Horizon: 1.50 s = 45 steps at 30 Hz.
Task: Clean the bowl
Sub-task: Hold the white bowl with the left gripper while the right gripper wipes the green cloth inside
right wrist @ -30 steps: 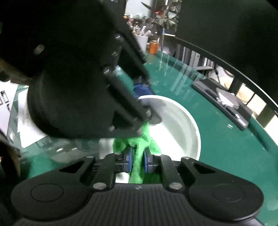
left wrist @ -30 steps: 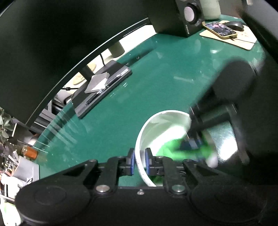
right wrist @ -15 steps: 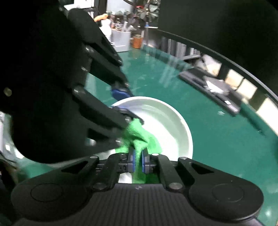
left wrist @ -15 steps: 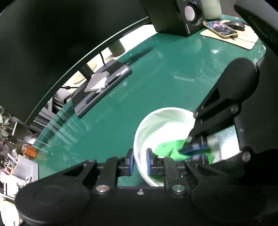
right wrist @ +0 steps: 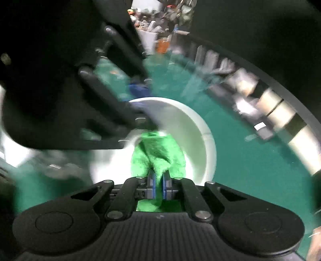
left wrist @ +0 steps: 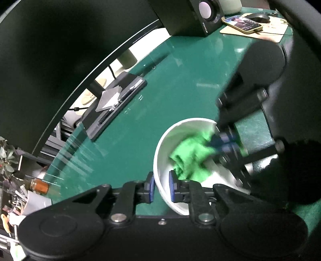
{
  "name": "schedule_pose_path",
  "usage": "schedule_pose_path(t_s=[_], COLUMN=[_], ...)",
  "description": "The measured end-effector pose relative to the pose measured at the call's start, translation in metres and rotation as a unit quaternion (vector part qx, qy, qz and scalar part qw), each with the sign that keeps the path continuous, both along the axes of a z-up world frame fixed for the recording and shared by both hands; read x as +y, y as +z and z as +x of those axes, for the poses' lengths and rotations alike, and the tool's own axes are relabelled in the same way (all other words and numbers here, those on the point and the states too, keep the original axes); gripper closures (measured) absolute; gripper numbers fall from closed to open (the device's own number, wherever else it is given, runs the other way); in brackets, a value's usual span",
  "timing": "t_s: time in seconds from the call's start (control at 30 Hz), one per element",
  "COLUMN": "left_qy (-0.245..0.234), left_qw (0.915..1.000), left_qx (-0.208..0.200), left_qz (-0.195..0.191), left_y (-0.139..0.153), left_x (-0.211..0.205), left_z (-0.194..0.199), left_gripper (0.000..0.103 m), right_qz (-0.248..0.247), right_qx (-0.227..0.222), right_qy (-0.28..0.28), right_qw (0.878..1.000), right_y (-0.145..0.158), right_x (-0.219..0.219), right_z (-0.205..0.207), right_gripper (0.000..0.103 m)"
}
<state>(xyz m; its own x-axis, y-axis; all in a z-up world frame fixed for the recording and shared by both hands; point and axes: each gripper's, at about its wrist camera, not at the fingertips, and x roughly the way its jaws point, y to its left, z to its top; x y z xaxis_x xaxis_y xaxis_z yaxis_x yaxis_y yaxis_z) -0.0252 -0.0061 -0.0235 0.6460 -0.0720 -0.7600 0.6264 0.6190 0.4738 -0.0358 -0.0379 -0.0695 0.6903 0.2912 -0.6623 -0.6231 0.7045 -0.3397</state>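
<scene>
A white bowl stands on the green table. My left gripper holds its near rim: one blue pad outside the wall, one inside, and the jaws are opening slightly. A bright green cloth lies bunched inside the bowl. My right gripper comes in from the right and is shut on that cloth. In the blurred right wrist view, the cloth bulges out from between the pads of the right gripper, against the bowl's inner wall. The left gripper sits at the far rim.
A large curved monitor fills the upper left. A black flat device lies under it. A speaker, a phone and a mouse sit at the far end. An orange bottle and clutter stand at the left edge.
My right gripper has swept the green cloth across the inside of the bowl, and its view has gone blurred. The left gripper has kept its hold on the rim.
</scene>
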Motion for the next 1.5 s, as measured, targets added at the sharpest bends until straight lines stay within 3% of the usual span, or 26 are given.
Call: schedule_pose_path(t_s=[0.17,0.3,0.4,0.47,0.57,0.67,0.77,0.9,0.97,1.03,1.07,1.13,1.23,1.37,1.43,1.5], left_qy=[0.006,0.001,-0.009,-0.014,-0.015,-0.017,-0.007,0.02,0.071,0.112,0.146,0.168,0.187,0.194,0.154,0.114], left_qw=[1.0,1.0,0.9999,0.9998,0.9998,0.9996,0.9999,0.999,0.9914,0.9825,0.974,0.9682,0.9618,0.9487,0.9662,0.9843], left_qx=[0.001,-0.002,-0.006,-0.012,-0.006,-0.011,-0.005,0.025,0.073,0.104,0.133,0.154,0.164,0.173,0.138,0.086], left_qz=[-0.005,-0.004,0.002,0.012,0.014,0.018,0.006,-0.032,-0.082,-0.107,-0.112,-0.103,-0.114,-0.18,-0.154,-0.104], left_y=[0.0,-0.001,0.0,-0.001,-0.003,-0.005,-0.003,0.003,0.008,0.008,0.004,-0.002,-0.005,0.004,0.01,0.013], left_x=[0.0,-0.001,-0.004,-0.005,-0.004,-0.004,-0.004,0.002,0.013,0.021,0.024,0.024,0.022,0.033,0.021,0.006], left_z=[0.001,0.001,0.0,-0.002,-0.002,-0.004,0.0,0.012,0.028,0.037,0.045,0.049,0.048,0.052,0.043,0.03], left_gripper=[0.087,0.086,0.087,0.087,0.086,0.086,0.086,0.086,0.087,0.087,0.087,0.079,0.078,0.085,0.086,0.086], right_qz=[-0.018,0.068,0.069,0.03,-0.052,-0.063,-0.076,-0.038,-0.026,-0.019,-0.016,-0.009,0.004,0.022,0.034,0.045], right_qx=[0.009,0.078,0.098,0.075,-0.011,-0.069,-0.062,-0.013,-0.006,-0.004,-0.003,-0.002,-0.001,0.005,0.012,0.018], right_qy=[0.02,0.055,0.067,0.067,0.061,0.047,0.039,0.015,0.009,0.006,0.004,0.003,-0.005,-0.024,-0.03,-0.029], right_qw=[1.0,0.993,0.99,0.994,0.997,0.995,0.994,0.999,1.0,1.0,1.0,1.0,1.0,0.999,0.999,0.998], right_y=[-0.011,-0.001,0.0,-0.004,-0.009,-0.006,-0.013,-0.02,-0.022,-0.023,-0.024,-0.021,-0.021,-0.023,-0.022,-0.022], right_x=[0.009,0.007,0.008,0.01,0.019,0.015,0.017,0.016,0.017,0.019,0.021,0.019,0.018,0.007,0.005,0.006], right_z=[-0.012,-0.012,-0.008,-0.004,-0.009,-0.008,-0.009,-0.008,-0.008,-0.008,-0.008,-0.018,-0.021,-0.01,-0.013,-0.01], right_gripper=[0.097,0.097,0.097,0.1,0.097,0.1,0.098,0.093,0.092,0.092,0.092,0.093,0.093,0.093,0.093,0.093])
